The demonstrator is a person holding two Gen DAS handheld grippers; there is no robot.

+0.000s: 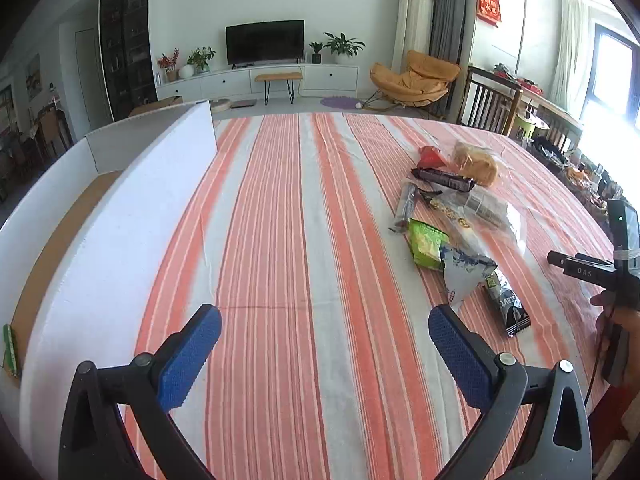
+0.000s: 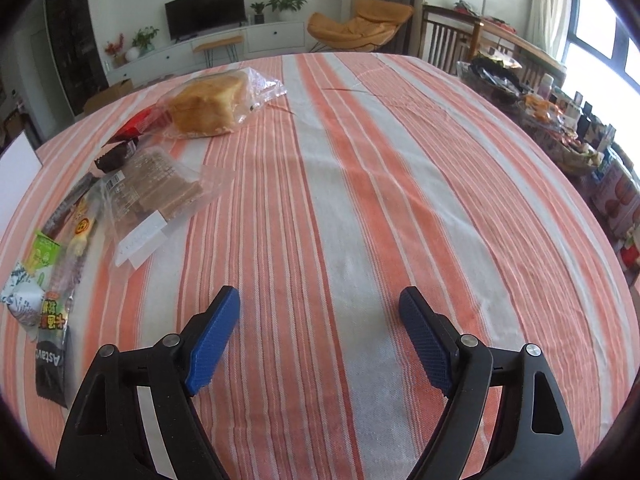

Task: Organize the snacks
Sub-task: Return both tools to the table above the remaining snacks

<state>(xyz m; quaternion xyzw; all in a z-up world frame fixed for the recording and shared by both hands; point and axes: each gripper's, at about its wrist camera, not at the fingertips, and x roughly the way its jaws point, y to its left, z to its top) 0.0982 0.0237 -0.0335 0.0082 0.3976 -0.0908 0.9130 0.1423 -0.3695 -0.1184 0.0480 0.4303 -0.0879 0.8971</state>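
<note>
Several snack packets lie in a loose pile on the striped tablecloth: bagged bread (image 1: 476,162) (image 2: 210,106), a clear pack of brown wafers (image 2: 160,188), a green packet (image 1: 428,244) (image 2: 42,250), a white-blue packet (image 1: 466,274) and a black packet (image 1: 506,306) (image 2: 50,364). A white box (image 1: 120,216) with a brown floor stands at the left. My left gripper (image 1: 325,324) is open and empty over the cloth, between the box and the pile. My right gripper (image 2: 320,306) is open and empty, right of the pile.
The right gripper's body and the hand holding it (image 1: 612,280) show at the right edge of the left wrist view. Baskets of other goods (image 2: 560,128) line the table's right side. A green item (image 1: 10,350) lies inside the box.
</note>
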